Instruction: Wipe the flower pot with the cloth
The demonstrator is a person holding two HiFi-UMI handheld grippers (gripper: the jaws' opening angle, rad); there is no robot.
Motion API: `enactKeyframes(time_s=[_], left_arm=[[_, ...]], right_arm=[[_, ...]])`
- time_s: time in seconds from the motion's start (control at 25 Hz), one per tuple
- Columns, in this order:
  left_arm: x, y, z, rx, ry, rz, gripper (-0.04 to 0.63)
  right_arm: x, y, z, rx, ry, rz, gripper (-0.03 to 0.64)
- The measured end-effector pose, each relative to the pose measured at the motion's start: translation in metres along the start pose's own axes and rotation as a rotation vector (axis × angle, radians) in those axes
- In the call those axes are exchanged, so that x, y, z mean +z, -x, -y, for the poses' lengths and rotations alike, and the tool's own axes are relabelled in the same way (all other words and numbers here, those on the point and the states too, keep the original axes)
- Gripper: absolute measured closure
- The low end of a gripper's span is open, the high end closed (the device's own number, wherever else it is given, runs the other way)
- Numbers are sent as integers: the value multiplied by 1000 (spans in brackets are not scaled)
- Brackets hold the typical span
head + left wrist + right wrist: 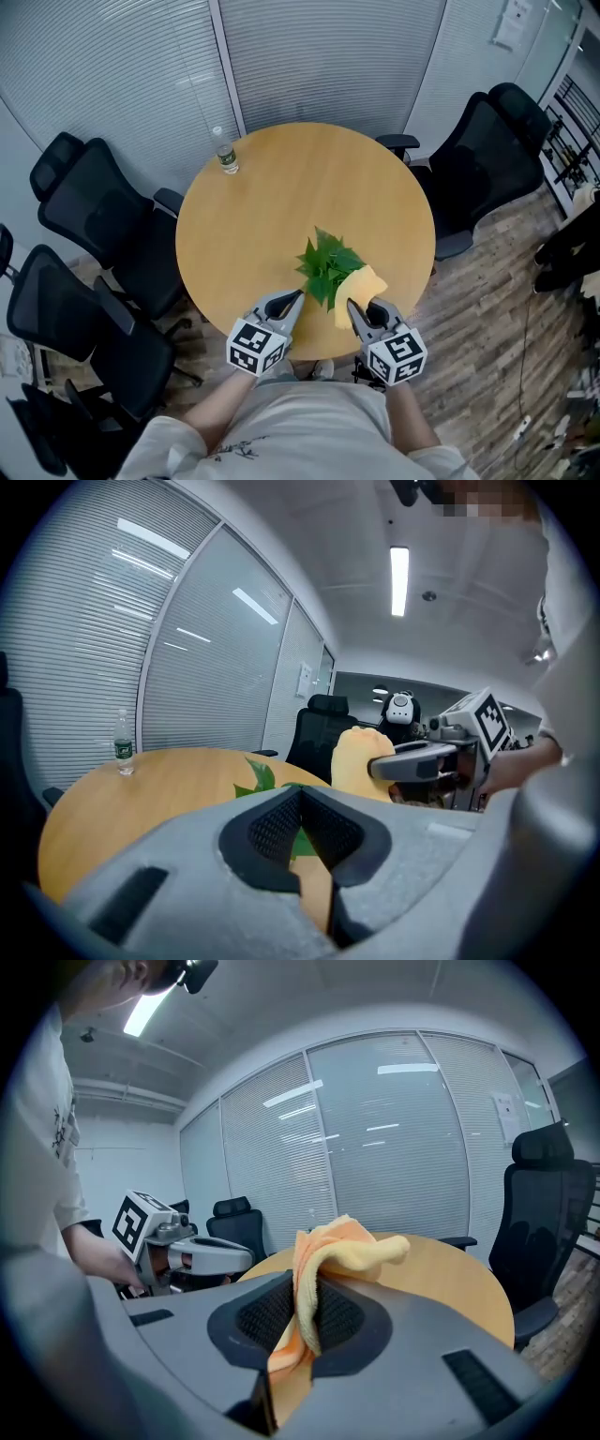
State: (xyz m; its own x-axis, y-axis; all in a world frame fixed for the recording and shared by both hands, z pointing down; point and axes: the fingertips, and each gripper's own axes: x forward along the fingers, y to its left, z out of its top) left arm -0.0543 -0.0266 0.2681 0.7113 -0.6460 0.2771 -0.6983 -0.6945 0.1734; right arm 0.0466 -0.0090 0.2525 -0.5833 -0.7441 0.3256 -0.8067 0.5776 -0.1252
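Over the table [281, 187], the right gripper [352, 306] pinches a crumpled yellow-orange cloth [361, 284]; left gripper [298, 297] closed.

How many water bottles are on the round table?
1. The clear plastic bottle with a green label stands upright near the far left edge of the round wooden table; none looks hidden.

From my remote seat I see two grippers of one build: the left gripper [296, 298] and the right gripper [352, 306] have pale grey moulded bodies with a dark rectangular slot [473, 1372] sunk in the shell, and black mesh-textured pads [272, 829] line the jaws. Each carries a white cube faced with black square markers, the left cube [256, 346] and the right cube [397, 355]. I wear a light grey short-sleeved T-shirt [309, 417] with a small dark scribbled print [234, 451]
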Motion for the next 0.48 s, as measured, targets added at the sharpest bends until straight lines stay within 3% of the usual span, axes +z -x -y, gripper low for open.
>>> enactKeyframes(time_s=[0.48], left_arm=[[9, -10, 3, -20, 10, 15, 584]], right_arm=[[8, -6, 1, 10, -9, 17, 572]])
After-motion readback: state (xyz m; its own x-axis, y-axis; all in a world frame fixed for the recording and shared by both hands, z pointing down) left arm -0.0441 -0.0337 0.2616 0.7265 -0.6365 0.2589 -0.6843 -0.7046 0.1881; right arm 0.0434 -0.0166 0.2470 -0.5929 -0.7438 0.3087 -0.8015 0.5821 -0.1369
